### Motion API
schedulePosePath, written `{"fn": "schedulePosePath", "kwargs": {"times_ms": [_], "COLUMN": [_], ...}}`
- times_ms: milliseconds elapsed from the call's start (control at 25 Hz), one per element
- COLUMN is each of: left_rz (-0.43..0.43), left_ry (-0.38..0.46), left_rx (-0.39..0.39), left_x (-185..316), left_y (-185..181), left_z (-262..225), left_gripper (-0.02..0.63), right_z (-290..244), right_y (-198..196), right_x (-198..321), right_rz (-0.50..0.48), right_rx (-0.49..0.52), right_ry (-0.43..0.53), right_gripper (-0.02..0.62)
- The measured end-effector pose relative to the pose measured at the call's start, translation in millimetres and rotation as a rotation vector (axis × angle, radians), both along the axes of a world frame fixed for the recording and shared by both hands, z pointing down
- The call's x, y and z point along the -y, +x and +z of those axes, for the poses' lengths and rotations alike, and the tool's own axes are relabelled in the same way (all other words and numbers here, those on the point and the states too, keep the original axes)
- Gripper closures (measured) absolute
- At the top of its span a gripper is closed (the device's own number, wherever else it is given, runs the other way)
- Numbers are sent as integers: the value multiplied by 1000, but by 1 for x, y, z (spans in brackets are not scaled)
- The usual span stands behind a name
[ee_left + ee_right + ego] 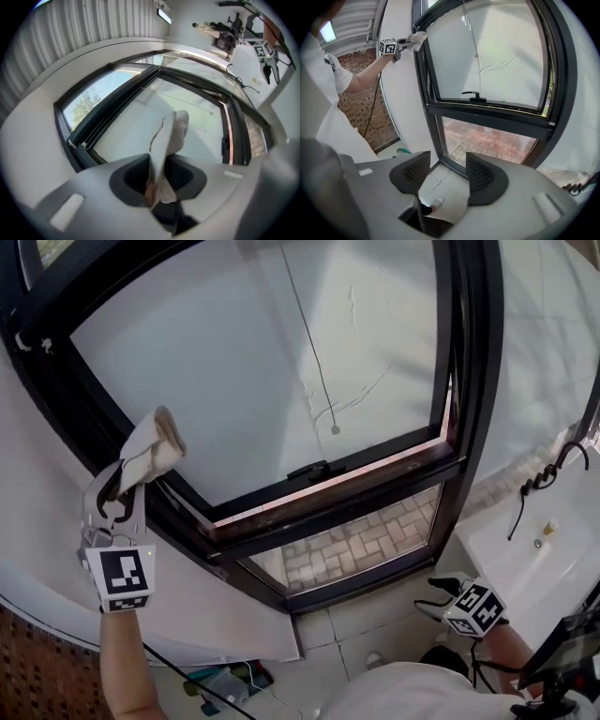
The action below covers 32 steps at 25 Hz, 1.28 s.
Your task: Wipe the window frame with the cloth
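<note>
A folded white cloth (150, 448) sticks up out of my left gripper (117, 502), which is shut on it. The cloth's tip rests at the left side of the black window frame (84, 413), beside the frosted pane. In the left gripper view the cloth (169, 136) rises between the closed jaws of the left gripper (159, 180) toward the window frame (117, 101). My right gripper (445, 594) hangs low at the right, away from the window. In the right gripper view the right gripper (447, 176) is open with nothing between its jaws, facing the frame's lower sash (487, 115).
A black window handle (309, 469) sits on the lower rail of the tilted sash. A thin cord (319, 362) hangs in front of the pane. A white sink (534, 549) with a dark tap (553, 465) stands at the right. A brick wall (37, 671) is at lower left.
</note>
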<state>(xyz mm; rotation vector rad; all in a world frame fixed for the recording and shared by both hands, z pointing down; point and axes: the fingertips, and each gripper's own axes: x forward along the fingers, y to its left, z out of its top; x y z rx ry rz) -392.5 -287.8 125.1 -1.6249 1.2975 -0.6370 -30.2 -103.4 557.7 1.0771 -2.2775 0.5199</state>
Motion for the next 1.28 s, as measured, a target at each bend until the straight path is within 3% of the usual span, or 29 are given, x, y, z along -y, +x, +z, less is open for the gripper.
{"fn": "schedulePosePath", "kwargs": {"times_ms": [160,280,360,480,680,920,1160,1280], "left_rz": [56,107,186,344,379,385,414,418], "left_ry": [-95,-159,-221,-333,-409,-409,-471,-506], "left_rx": [-96,-217,-299,-294,-332,-294,-103,-78], "left_x": [-26,-63,-82,-97,-173,-245,-299,-314], "left_y": [19,36,50,71,103,138,166,174], "left_z": [80,124,143,169,200,219,257,270], "left_gripper": [502,502,502,502,502,502,502,502], "right_z": [0,-10,-19,-33,-55,-83,-116,-117], "right_y": [23,35,26,-3,-1,-12,-19,-27], "right_x": [-18,-21,-34,-76,-138,-185,-204,-202], "right_rz": [57,55,109,264,256,196,116,65], "right_rx": [13,0,-1,29,53,95,103,80], "right_ry": [3,34,52,61,89,137,188,190], "right_gripper": [356,356,356,356,356,356,356,356]}}
